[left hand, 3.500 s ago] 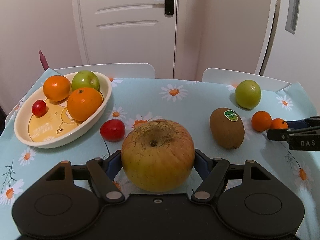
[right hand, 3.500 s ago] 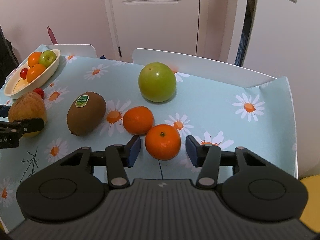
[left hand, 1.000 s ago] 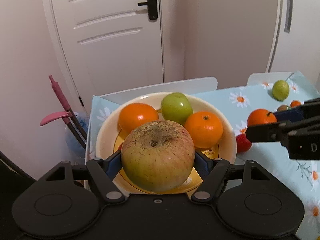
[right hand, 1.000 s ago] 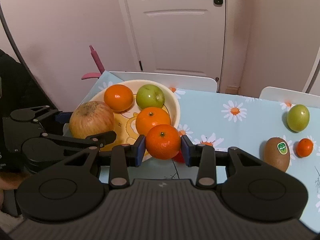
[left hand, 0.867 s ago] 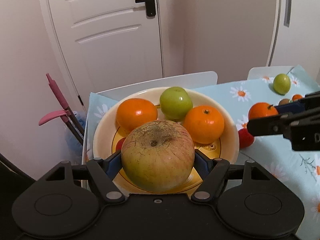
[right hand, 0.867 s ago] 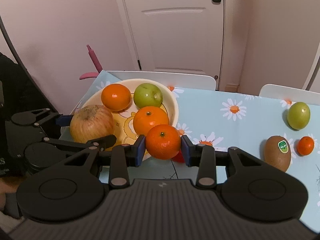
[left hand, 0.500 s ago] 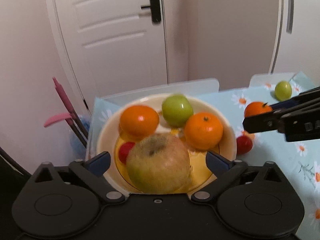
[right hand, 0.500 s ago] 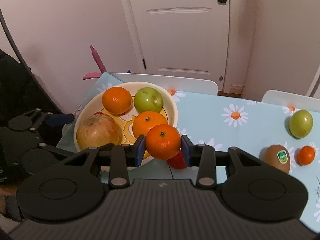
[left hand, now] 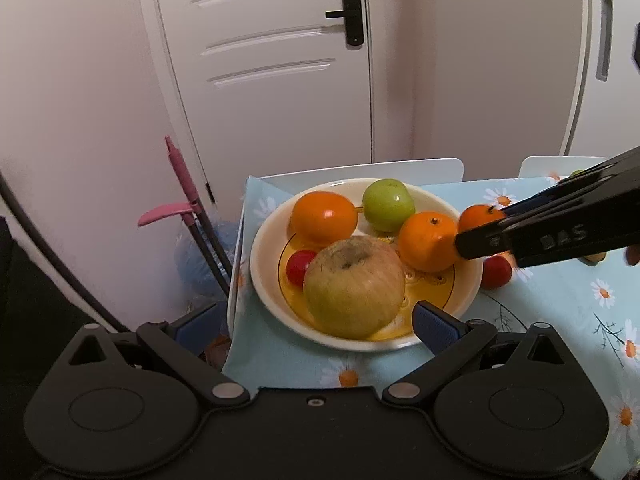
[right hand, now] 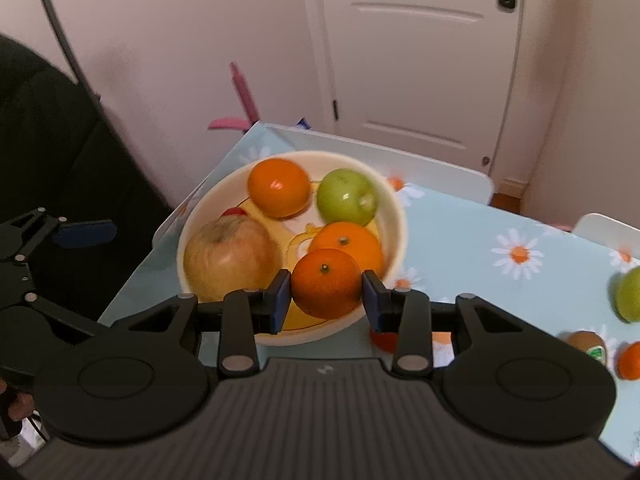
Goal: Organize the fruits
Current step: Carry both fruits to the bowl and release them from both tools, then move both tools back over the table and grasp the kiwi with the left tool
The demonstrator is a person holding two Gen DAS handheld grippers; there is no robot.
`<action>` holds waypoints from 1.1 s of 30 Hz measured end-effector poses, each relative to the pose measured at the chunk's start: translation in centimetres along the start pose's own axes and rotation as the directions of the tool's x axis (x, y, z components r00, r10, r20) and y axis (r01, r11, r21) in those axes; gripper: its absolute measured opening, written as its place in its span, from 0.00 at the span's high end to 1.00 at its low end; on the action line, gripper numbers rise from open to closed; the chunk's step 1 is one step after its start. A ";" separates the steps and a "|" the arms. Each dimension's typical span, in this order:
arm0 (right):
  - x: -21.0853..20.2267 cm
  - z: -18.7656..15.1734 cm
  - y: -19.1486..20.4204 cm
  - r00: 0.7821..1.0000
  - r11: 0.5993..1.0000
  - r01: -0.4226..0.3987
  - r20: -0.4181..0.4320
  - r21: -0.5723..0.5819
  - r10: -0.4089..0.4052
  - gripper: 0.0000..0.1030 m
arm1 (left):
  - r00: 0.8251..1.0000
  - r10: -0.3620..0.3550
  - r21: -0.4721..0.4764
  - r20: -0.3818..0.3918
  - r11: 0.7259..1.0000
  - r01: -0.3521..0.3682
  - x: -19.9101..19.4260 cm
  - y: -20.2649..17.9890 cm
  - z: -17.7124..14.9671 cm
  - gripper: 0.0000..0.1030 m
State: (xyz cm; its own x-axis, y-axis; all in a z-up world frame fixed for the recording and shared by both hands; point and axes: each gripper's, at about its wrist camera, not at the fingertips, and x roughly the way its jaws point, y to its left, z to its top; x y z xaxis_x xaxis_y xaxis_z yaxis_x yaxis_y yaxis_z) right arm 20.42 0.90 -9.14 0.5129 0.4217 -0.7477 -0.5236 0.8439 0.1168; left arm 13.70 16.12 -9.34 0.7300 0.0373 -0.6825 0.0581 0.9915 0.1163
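Note:
The big yellowish apple lies in the cream bowl at the table's left corner, beside two oranges, a green apple and a cherry tomato. My left gripper is open wide, just short of the bowl's near rim, its pads clear of the apple on both sides. My right gripper is shut on a small tangerine and hovers over the near right part of the bowl. In the left wrist view that gripper's finger reaches in from the right.
A red tomato sits on the daisy tablecloth right of the bowl. Further right lie a green fruit, a kiwi and a small orange. White chair backs, a pink-handled tool and a white door stand behind the table.
My left jaws opened wide and let go of the apple, which now rests in the bowl, and the left gripper drew back. My right gripper carried the tangerine in over the bowl.

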 end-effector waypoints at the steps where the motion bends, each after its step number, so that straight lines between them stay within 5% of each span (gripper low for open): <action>1: 0.3 -0.1 0.3 1.000 1.000 -0.004 -0.008 -0.008 0.004 0.49 | 1.000 0.004 -0.003 -0.002 1.000 -0.004 -0.1 0.0 -0.1 0.00; 12: 2.7 -0.7 1.1 0.999 1.000 -0.017 -0.040 -0.018 0.016 0.47 | 1.000 0.008 -0.012 -0.010 1.000 -0.008 -0.7 -0.4 -1.6 0.00; 16: 1.5 -0.8 1.0 1.000 1.000 -0.006 0.005 -0.014 0.007 0.19 | 1.000 0.009 -0.012 -0.012 1.000 -0.009 -1.0 -0.4 -1.8 0.00; 18: 0.9 -0.8 0.8 1.000 1.000 0.004 0.015 -0.003 -0.004 0.15 | 1.000 0.005 -0.013 -0.010 1.000 -0.005 -1.1 -0.4 -1.8 0.00; 33: -6.8 -2.2 -1.1 0.983 0.979 0.156 0.076 0.132 -0.167 0.11 | 0.999 -0.038 -0.006 0.002 0.999 0.038 -3.4 -0.3 -0.1 0.00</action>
State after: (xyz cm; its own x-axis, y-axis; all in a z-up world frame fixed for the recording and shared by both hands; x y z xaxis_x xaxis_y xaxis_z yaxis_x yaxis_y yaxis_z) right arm 15.98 -3.60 -5.62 0.6431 0.2991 -0.7049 -0.3426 0.9357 0.0844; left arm 11.10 15.74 -7.14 0.7283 -0.0008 -0.6852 0.0818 0.9929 0.0858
